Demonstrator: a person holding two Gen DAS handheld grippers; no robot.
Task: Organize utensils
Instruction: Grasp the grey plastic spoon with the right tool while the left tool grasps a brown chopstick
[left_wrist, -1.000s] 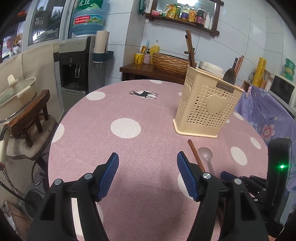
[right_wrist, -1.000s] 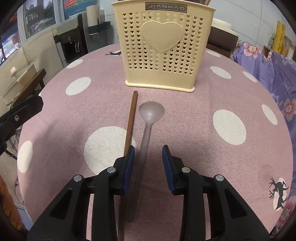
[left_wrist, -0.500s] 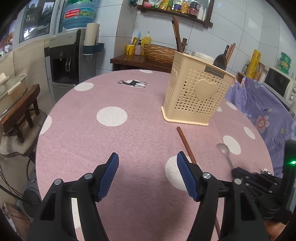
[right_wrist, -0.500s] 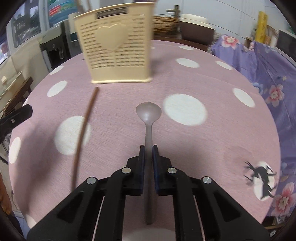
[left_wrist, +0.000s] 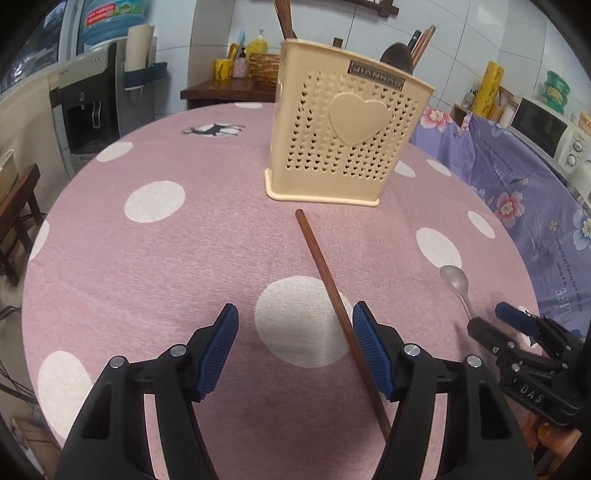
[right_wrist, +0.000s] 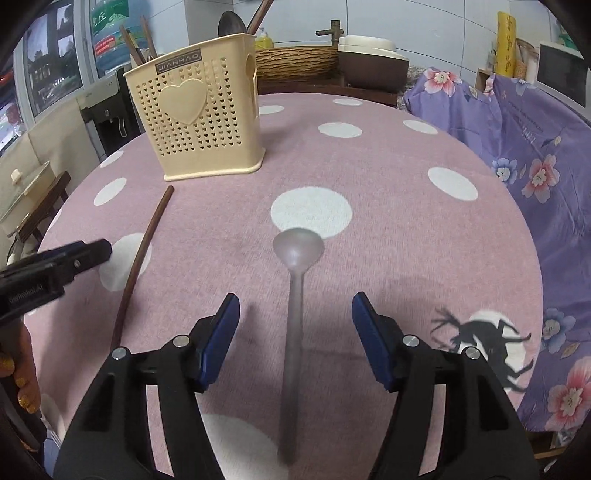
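Observation:
A cream perforated utensil holder (left_wrist: 343, 136) with a heart stands on the pink dotted table; it also shows in the right wrist view (right_wrist: 199, 118) with several utensils in it. A brown chopstick (left_wrist: 332, 291) lies on the cloth, reaching between my left gripper's (left_wrist: 293, 350) open fingers, near the right one. A grey spoon (right_wrist: 295, 314) lies flat between the open fingers of my right gripper (right_wrist: 293, 339), untouched. The spoon (left_wrist: 456, 284) and right gripper (left_wrist: 517, 332) also show at the left wrist view's right edge.
The pink round table (left_wrist: 166, 258) drops off at its edges. A purple floral cloth (right_wrist: 535, 155) covers furniture to the right. A water dispenser (left_wrist: 88, 107) and a wooden stool (left_wrist: 18, 206) stand left. A wooden side table with a basket (right_wrist: 295, 62) is behind.
My right gripper, shut on the spoon half a second ago, has opened and the spoon lies on the cloth to the right of the chopstick. My left gripper moved closer to the chopstick.

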